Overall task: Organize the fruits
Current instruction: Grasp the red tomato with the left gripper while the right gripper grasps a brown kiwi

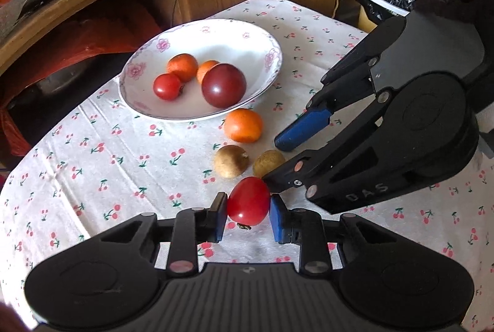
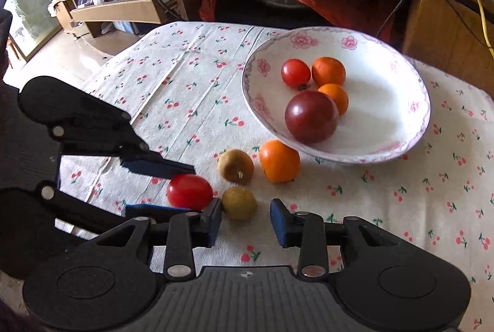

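A bowl [image 2: 410, 128] sits on the table [image 2: 191, 85] toward its far edge, holding four fruits [image 2: 310, 116] clustered together. Just in front of the bowl's near rim lies one round fruit [image 2: 279, 160], with two smaller ones [image 2: 236, 162] beside and before it. A tomato [image 1: 248, 201] lies nearest the front, between the left gripper [image 1: 248, 214] fingers; the right gripper [image 2: 245, 219] stands beside it.

"DAS" embossed on right hand-held gripper [image 1: 278, 159] body; nothing else legible
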`<state>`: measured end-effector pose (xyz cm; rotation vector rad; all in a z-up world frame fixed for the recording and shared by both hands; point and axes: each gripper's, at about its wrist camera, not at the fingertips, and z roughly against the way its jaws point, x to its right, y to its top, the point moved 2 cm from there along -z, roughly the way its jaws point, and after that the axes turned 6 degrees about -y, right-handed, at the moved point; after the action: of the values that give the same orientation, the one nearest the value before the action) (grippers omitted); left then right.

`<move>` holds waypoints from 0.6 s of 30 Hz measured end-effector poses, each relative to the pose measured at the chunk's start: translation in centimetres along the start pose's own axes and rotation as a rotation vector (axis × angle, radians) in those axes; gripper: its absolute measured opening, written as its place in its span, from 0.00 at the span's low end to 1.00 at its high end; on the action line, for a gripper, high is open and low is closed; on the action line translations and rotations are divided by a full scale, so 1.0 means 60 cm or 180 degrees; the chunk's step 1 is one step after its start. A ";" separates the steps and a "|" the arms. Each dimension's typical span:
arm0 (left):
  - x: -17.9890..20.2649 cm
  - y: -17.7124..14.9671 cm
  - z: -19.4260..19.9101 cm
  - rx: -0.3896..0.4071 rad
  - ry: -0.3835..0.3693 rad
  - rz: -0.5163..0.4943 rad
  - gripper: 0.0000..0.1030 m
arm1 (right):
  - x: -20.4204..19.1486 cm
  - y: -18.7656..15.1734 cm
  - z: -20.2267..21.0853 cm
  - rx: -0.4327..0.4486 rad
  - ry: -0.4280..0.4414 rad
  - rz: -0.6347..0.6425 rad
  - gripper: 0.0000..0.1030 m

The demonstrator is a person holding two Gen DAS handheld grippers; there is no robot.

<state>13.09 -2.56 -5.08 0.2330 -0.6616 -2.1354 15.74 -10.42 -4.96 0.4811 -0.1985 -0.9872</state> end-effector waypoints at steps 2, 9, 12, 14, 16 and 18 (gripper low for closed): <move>-0.003 -0.002 -0.002 -0.0019 0.0007 0.0017 0.36 | -0.002 0.003 -0.002 0.0004 -0.0029 0.0009 0.28; -0.003 -0.004 -0.005 -0.0050 0.0000 0.0017 0.36 | -0.001 0.005 -0.004 -0.0002 -0.0055 -0.0041 0.27; -0.001 -0.005 -0.004 -0.0052 0.0020 -0.0012 0.37 | -0.002 0.000 0.000 -0.0002 -0.0097 0.0008 0.26; -0.002 -0.003 -0.006 -0.0052 0.0026 0.0011 0.37 | -0.004 -0.003 0.002 0.0012 -0.0153 0.0029 0.23; 0.000 -0.003 -0.007 -0.0054 0.0053 0.0012 0.37 | -0.006 -0.006 0.004 0.0028 -0.0197 0.0062 0.20; 0.002 -0.002 -0.007 -0.0063 0.0081 0.0020 0.37 | -0.009 -0.006 0.005 0.0022 -0.0227 0.0079 0.20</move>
<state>13.12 -2.77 -5.49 0.2467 -0.6255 -2.1285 15.06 -10.23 -4.86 0.4490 -0.2713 -0.9806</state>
